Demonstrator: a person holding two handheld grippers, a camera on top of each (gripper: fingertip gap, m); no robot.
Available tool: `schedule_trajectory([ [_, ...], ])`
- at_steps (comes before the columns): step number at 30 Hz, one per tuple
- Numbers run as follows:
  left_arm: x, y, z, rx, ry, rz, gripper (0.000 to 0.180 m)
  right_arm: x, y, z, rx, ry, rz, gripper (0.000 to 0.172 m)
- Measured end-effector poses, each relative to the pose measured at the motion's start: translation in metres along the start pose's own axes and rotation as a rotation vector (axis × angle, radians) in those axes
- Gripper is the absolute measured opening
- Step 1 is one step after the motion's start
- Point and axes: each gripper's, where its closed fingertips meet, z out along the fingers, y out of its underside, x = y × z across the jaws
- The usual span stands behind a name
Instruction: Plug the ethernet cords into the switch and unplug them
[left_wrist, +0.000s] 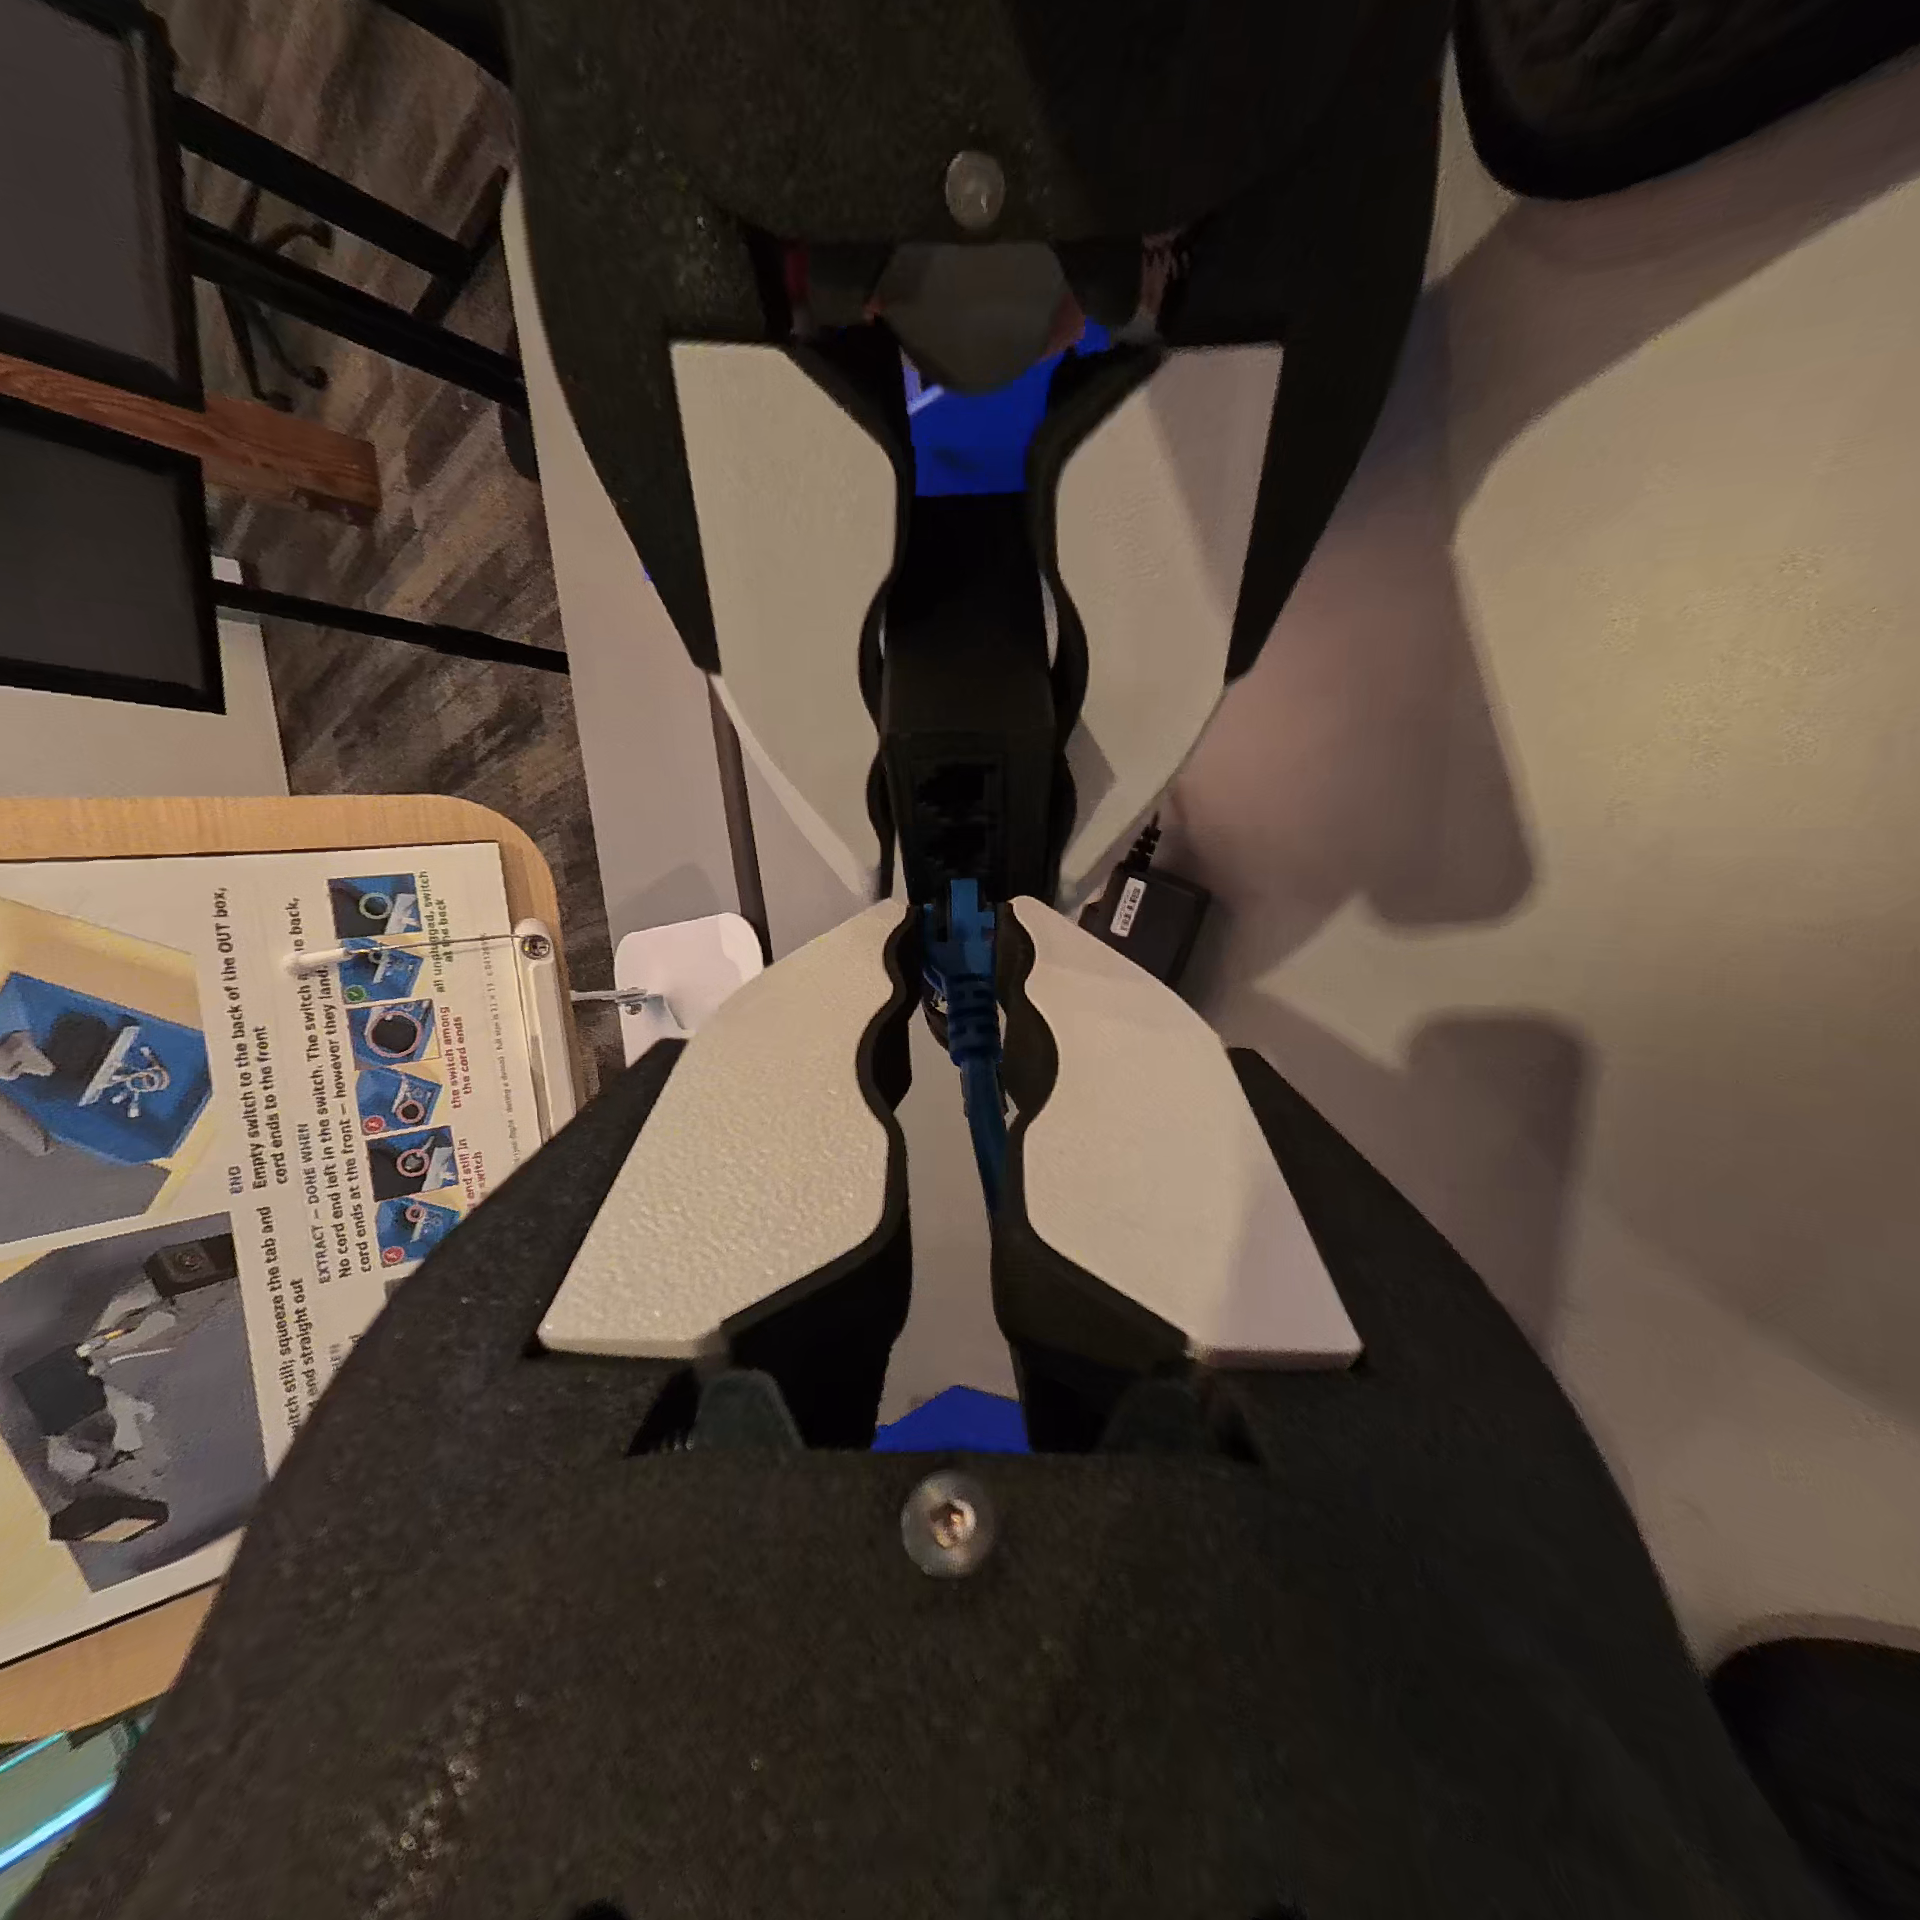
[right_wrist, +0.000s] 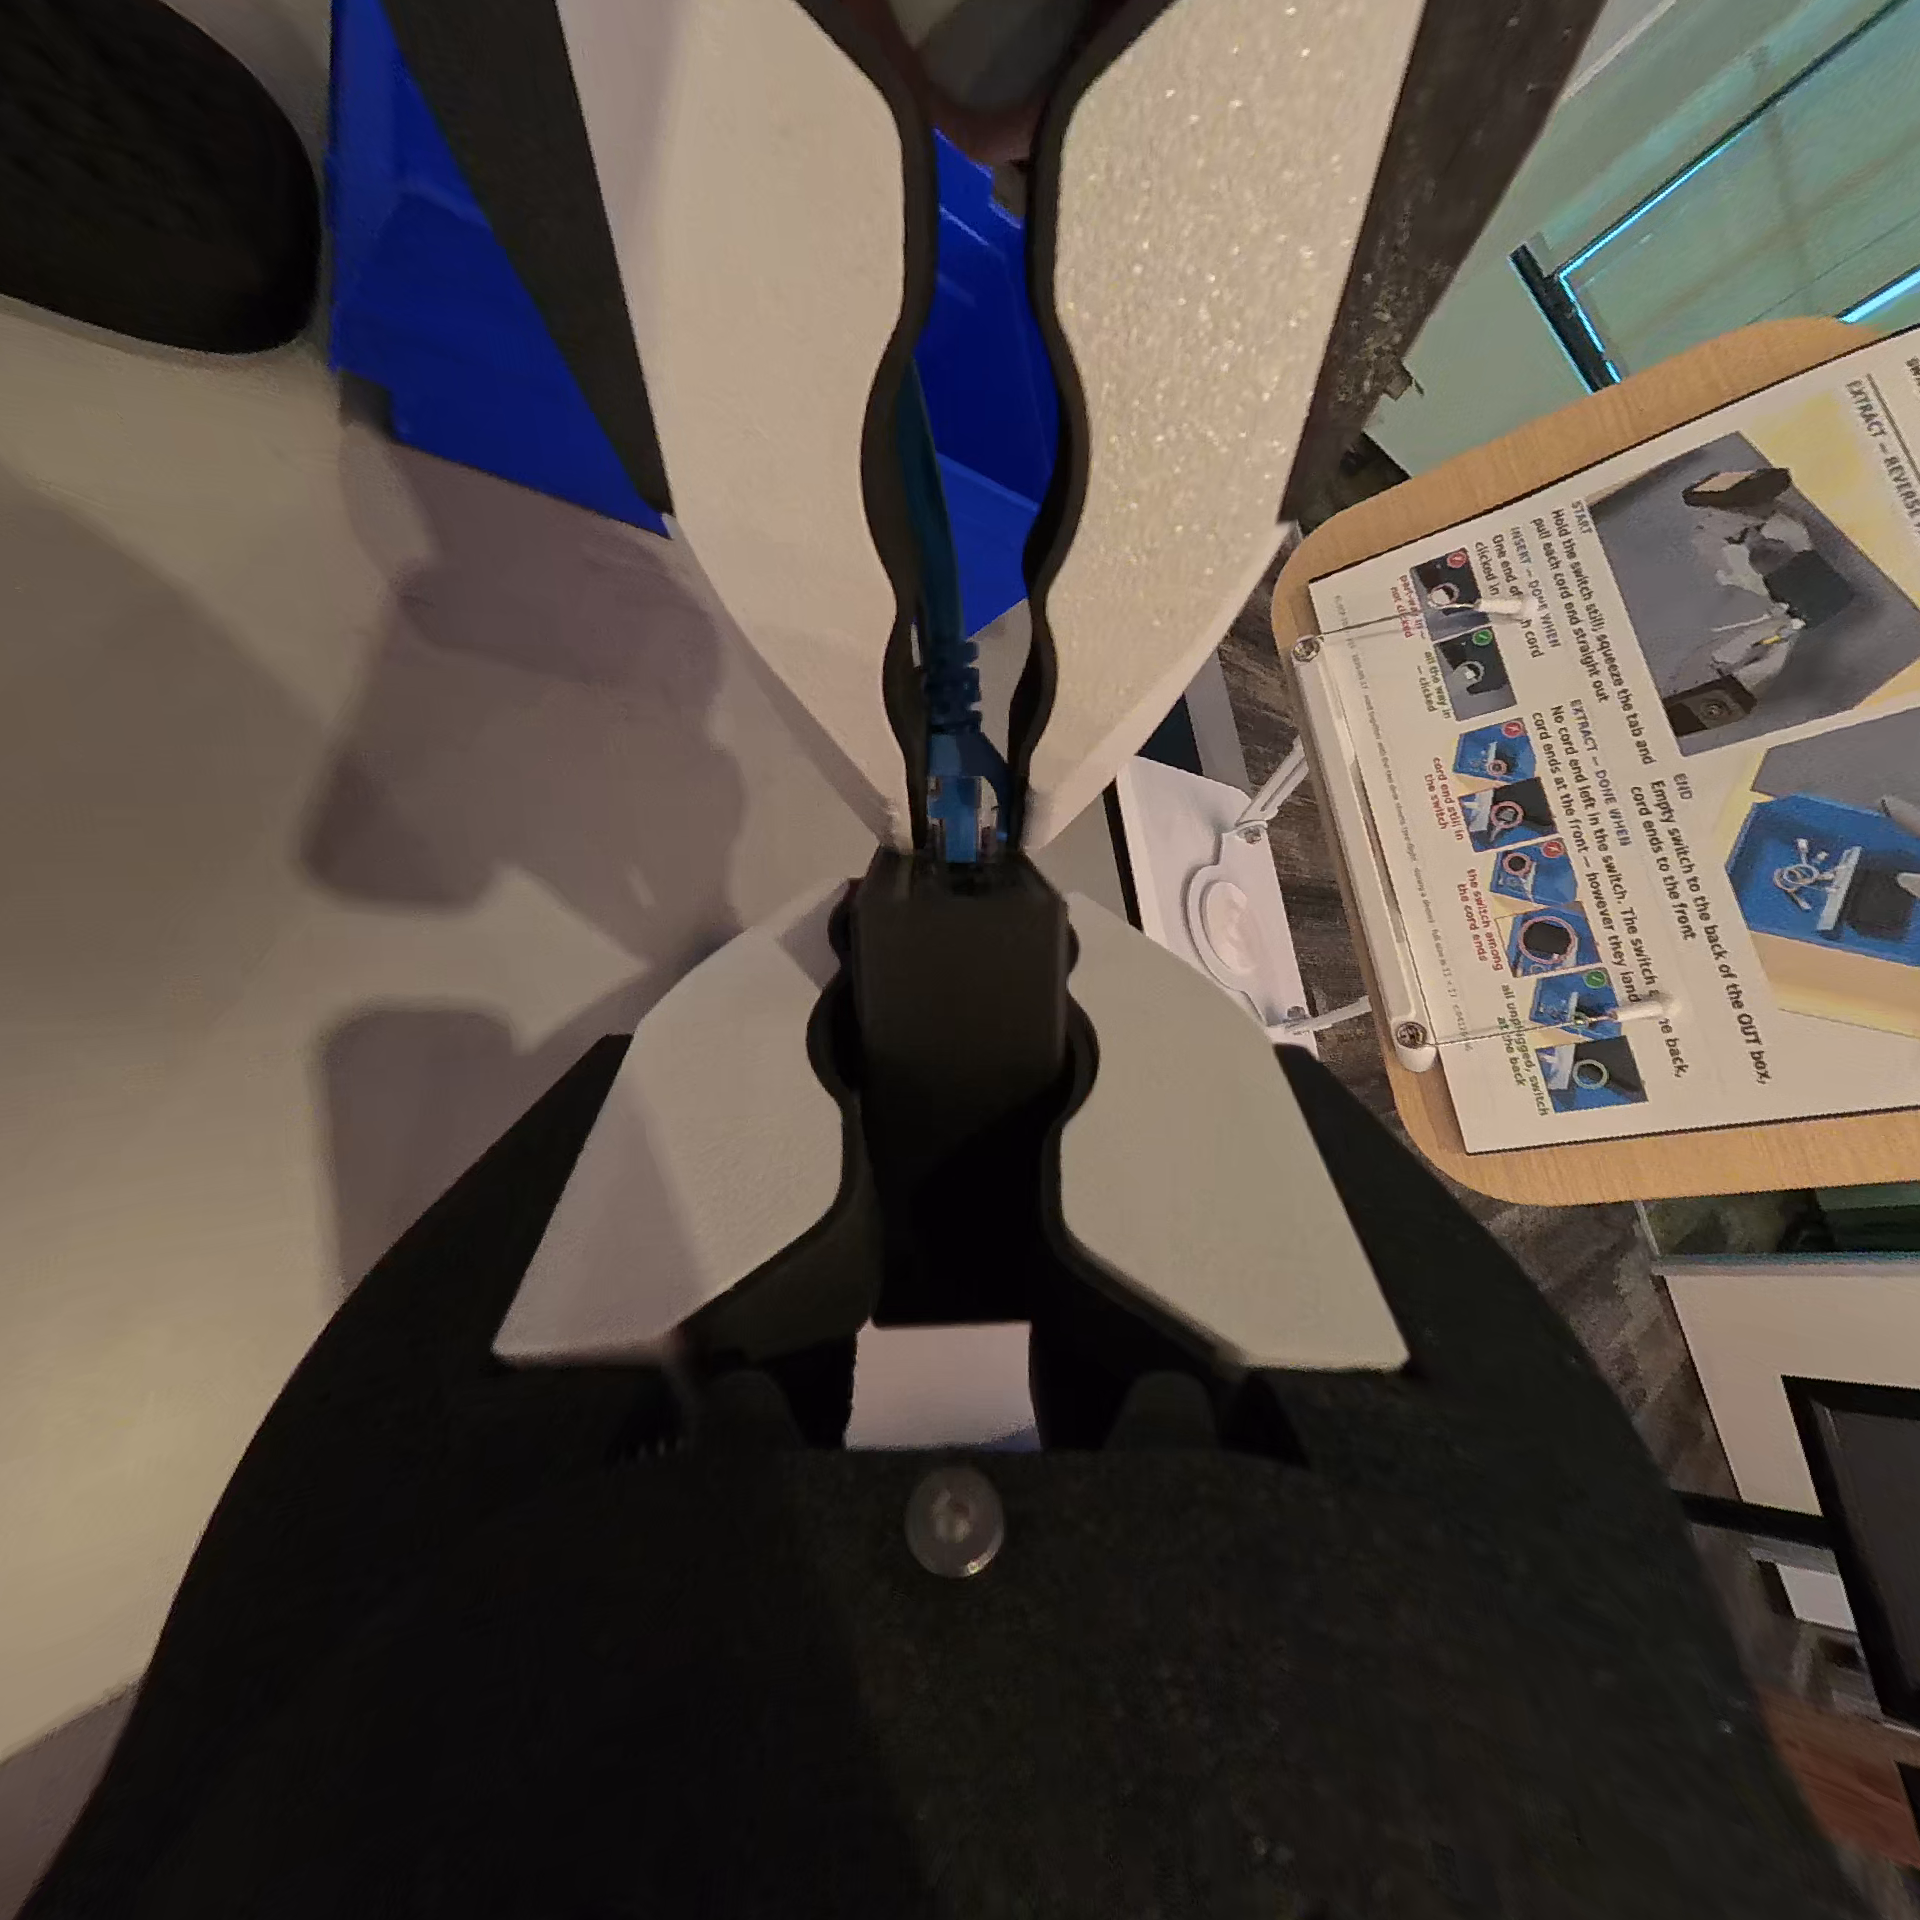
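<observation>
Facing each other, the left tongs (left_wrist: 954, 914) gripped the blue ethernet cord (left_wrist: 968, 1023) at its plug, whose tip sat in the black switch (right_wrist: 961, 1049), itself clamped between the right tongs (right_wrist: 961, 935) above the white counter (left_wrist: 1662, 727).

We were in a lab-like test room: a printed instruction sheet (right_wrist: 1621, 831) clipped on a wooden board (right_wrist: 1340, 1091), a blue bin (right_wrist: 436, 312), a white desk (right_wrist: 156, 727).

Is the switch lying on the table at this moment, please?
No, the black switch is held up between the right gripper's pads, facing the blue plug in the left gripper.
</observation>
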Motion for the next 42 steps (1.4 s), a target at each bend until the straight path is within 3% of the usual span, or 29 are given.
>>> schedule_trajectory([
  [14, 0.016, 0.016, 0.009, -0.047, 0.05, 0.069, 0.013, -0.02, 0.012, 0.018, -0.111, -0.088, 0.025, 0.03],
  [26, 0.028, 0.025, 0.005, -0.032, 0.055, 0.082, 0.013, -0.033, 0.008, 0.026, -0.101, -0.142, 0.007, 0.03],
  [30, 0.022, 0.023, 0.006, -0.046, 0.009, 0.095, 0.013, -0.025, 0.005, 0.026, -0.067, -0.092, -0.024, 0.03],
  [37, 0.025, 0.024, 0.01, -0.083, 0.076, 0.042, 0.012, -0.037, 0.009, 0.033, -0.077, -0.177, 0.021, 0.041],
  [42, 0.02, 0.022, 0.009, -0.073, 0.083, 0.006, 0.012, -0.029, 0.009, 0.031, -0.089, -0.114, 0.002, 0.035],
])
